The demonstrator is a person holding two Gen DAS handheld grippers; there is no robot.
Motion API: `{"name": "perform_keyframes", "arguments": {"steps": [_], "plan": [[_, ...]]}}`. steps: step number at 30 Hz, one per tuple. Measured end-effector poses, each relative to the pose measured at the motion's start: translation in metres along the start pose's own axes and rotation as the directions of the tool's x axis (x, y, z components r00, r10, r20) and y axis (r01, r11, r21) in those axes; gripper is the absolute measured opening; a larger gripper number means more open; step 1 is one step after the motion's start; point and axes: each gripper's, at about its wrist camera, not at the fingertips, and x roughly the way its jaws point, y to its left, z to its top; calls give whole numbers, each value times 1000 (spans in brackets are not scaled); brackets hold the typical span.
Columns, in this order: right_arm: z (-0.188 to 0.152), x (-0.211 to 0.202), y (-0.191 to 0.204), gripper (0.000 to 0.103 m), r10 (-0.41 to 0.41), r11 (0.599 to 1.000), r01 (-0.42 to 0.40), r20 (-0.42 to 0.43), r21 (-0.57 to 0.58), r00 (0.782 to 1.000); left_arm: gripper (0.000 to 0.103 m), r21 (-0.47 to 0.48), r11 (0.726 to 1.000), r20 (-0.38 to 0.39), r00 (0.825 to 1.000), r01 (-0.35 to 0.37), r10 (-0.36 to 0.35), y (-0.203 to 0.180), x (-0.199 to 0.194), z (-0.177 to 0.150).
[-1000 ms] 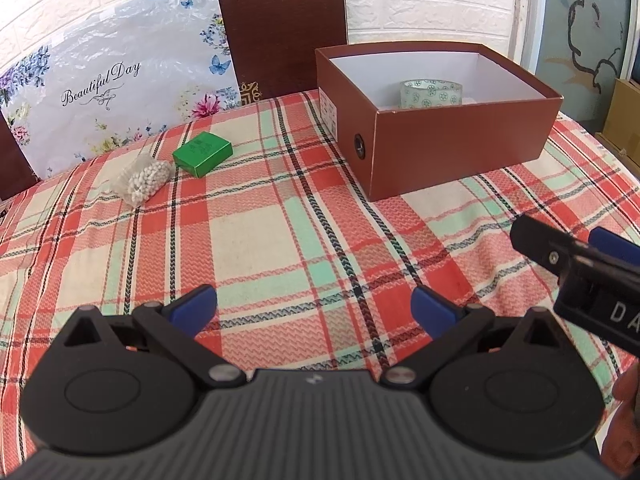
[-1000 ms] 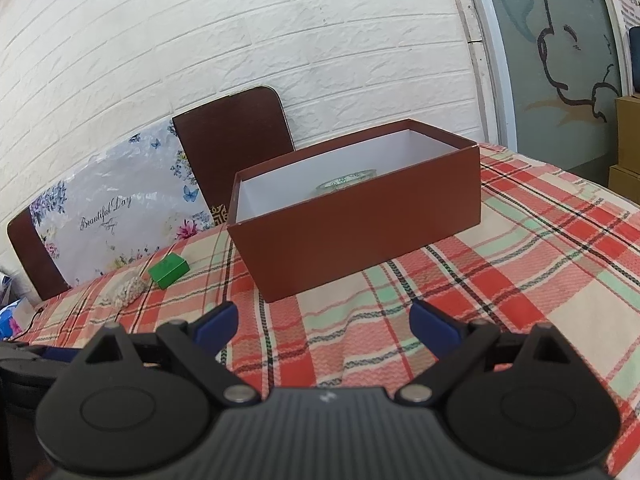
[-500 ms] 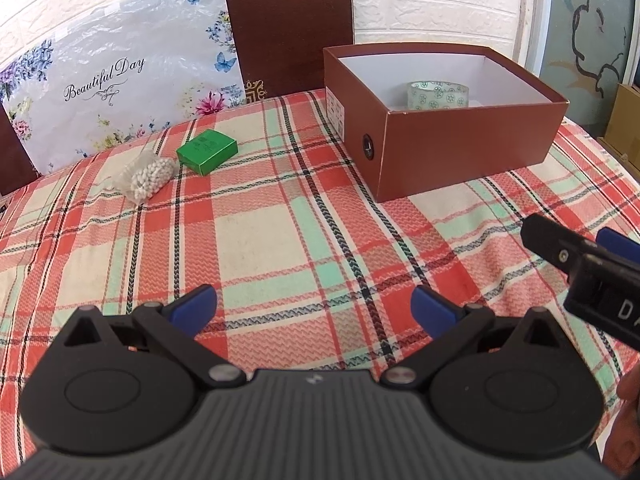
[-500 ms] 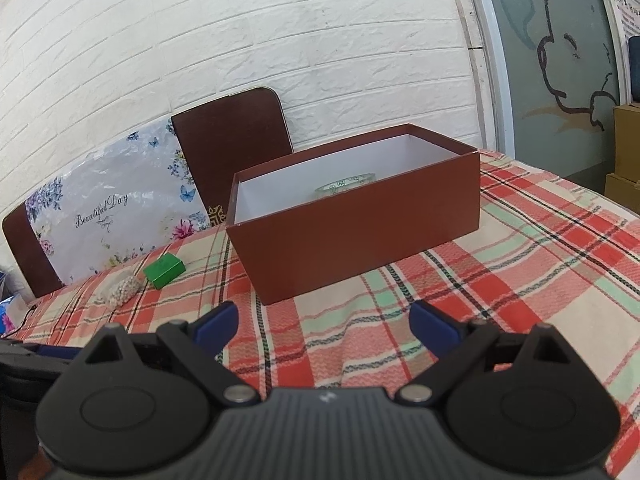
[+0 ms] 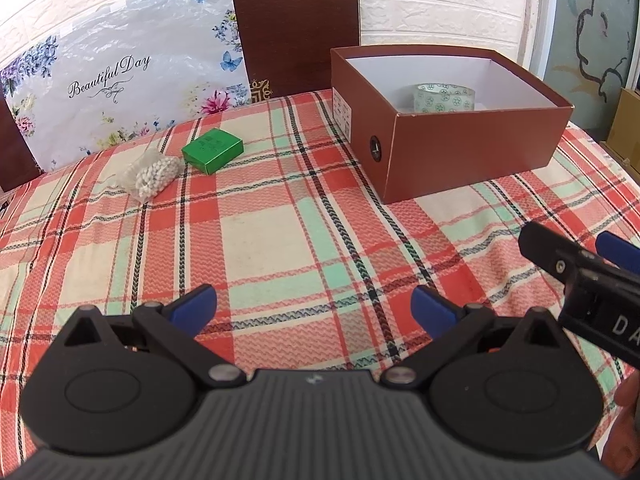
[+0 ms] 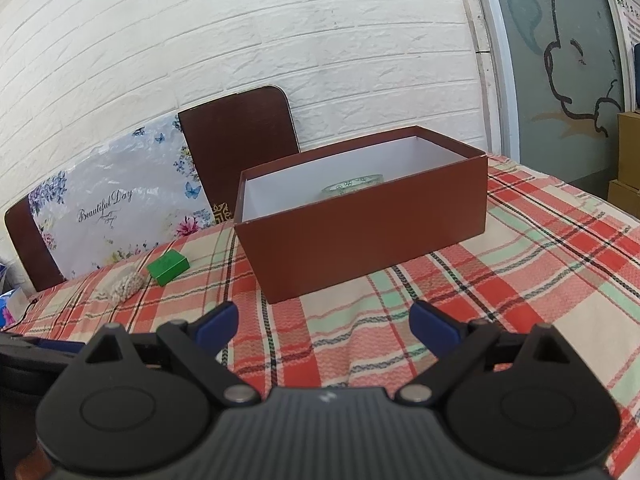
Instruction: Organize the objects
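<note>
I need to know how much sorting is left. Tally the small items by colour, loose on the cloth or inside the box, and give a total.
Green: 1, the green box loose on the cloth.
White: 1, the bag of white beads beside it, loose on the cloth.
Clear with a green pattern: 1, the tape roll inside the brown box.
Total: 3, with 2 loose on the cloth.

1. "Beautiful Day" stands in dark script on the flowered plastic-wrapped panel, at about ten o'clock from the brown box; it also reads in the right wrist view.
2. White letters "DA", cut off by the frame edge, stand on the black body of the right gripper, at four o'clock in the left wrist view.
3. The white label on the box end has print too small to read.
</note>
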Motion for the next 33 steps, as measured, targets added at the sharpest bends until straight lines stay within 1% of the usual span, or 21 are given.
{"name": "perform_keyframes", "arguments": {"steps": [23, 29, 33], "plan": [[-2, 6, 3, 96, -11, 1000, 11, -10, -2, 1000, 103, -14, 1000, -16, 1000, -4, 4, 7, 9, -1], [-3, 8, 4, 96, -8, 1000, 8, -20, -10, 1000, 103, -51, 999, -28, 999, -20, 19, 20, 15, 0], [-5, 11, 8, 94, -3, 1000, 2, -33, -20, 999, 103, -80, 996, -33, 999, -36, 34, 39, 22, -1]]}}
